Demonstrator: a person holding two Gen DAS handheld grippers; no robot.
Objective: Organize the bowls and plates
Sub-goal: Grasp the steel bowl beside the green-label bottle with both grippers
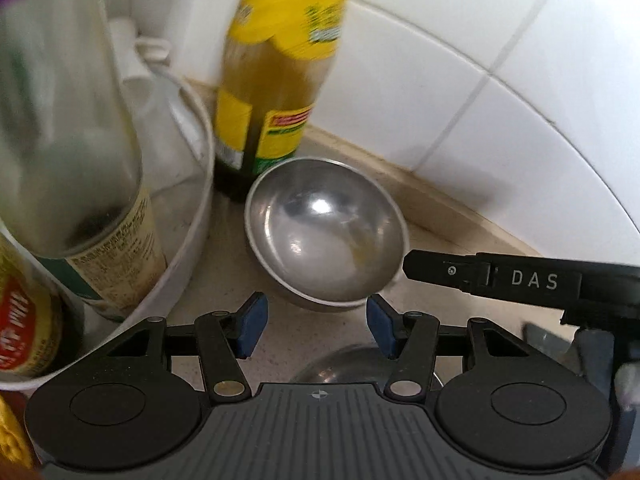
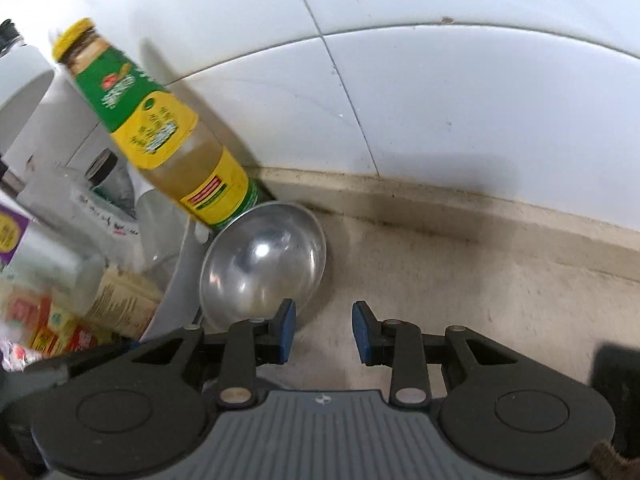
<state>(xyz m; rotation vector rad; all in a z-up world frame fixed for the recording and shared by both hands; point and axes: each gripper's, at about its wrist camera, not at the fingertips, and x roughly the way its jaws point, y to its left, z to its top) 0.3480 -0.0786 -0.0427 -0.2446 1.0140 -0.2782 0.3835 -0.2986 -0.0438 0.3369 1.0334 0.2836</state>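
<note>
A small steel bowl [image 1: 326, 230] stands on the beige counter near the tiled wall, empty with a faint yellowish smear inside. It also shows in the right wrist view [image 2: 262, 266]. My left gripper [image 1: 314, 326] is open and empty, just in front of the bowl. A second steel bowl [image 1: 352, 366] shows partly below its fingers. My right gripper [image 2: 324, 330] is open and empty, to the right of the bowl, its left pad near the rim. One finger of the right gripper [image 1: 520, 280] reaches in from the right in the left wrist view.
A yellow-and-green labelled sauce bottle [image 1: 276, 68] stands right behind the bowl, also in the right wrist view [image 2: 160, 132]. A white round tray [image 1: 188, 240] with several bottles sits to the left. White tiled wall [image 2: 440, 100] lies behind; bare counter [image 2: 480, 280] lies to the right.
</note>
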